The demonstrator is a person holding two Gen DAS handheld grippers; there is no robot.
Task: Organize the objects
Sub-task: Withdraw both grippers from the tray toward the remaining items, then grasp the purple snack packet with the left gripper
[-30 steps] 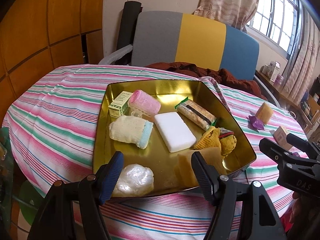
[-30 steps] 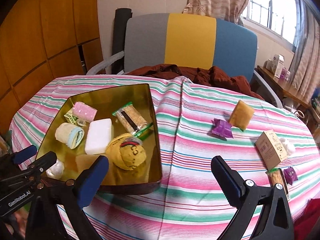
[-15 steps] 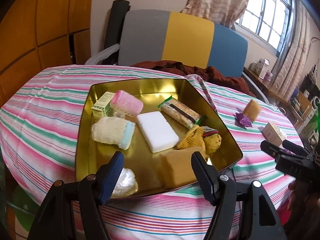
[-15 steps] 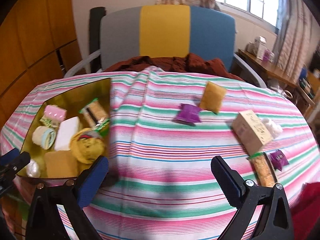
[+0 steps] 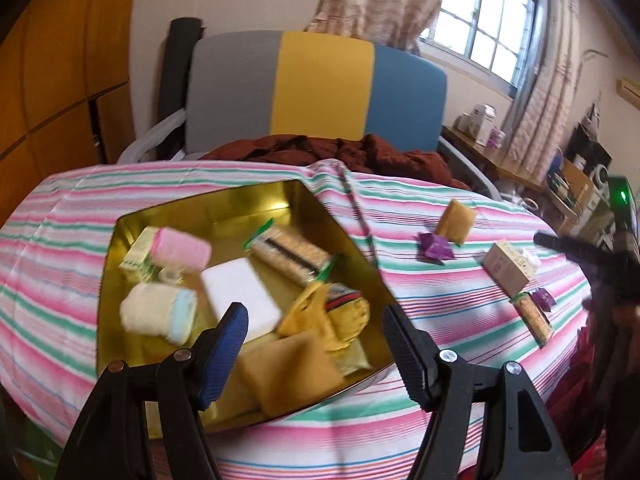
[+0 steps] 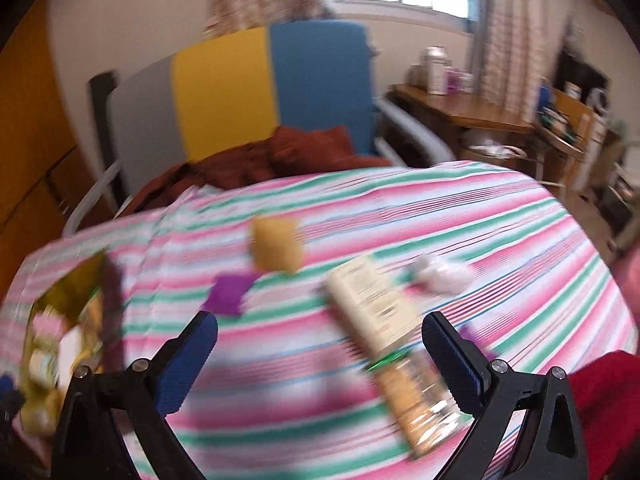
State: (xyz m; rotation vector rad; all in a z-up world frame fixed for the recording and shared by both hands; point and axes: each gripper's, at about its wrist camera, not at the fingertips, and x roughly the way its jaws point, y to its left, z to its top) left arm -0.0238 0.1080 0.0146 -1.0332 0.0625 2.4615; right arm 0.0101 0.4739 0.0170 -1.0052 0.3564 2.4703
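Observation:
A gold tin tray [image 5: 224,208] on the striped tablecloth holds a pink roll [image 5: 182,249], a white block [image 5: 240,294], a cream sock roll [image 5: 158,316], a snack bar [image 5: 292,256] and a tan sponge [image 5: 292,372]. My left gripper [image 5: 316,344] hangs open over the tray's near edge, holding nothing. My right gripper [image 6: 320,356] is open above the cloth; a cream box [image 6: 368,304] and a wrapped cereal bar [image 6: 416,392] lie between its fingers, below them. A purple packet [image 6: 228,294], a tan pouch [image 6: 276,248] and a white wad [image 6: 440,276] lie farther off.
A grey, yellow and blue chair [image 5: 312,92] with a dark red cloth [image 5: 332,152] stands behind the table. A wooden desk [image 6: 460,112] with clutter sits at the right. The table's edge curves away on the right side. A red garment [image 6: 600,396] shows at lower right.
Both views have swung right. The right gripper moved from near the tray to over the cream box and cereal bar. The left gripper shifted toward the tray's near right corner. Both stay open.

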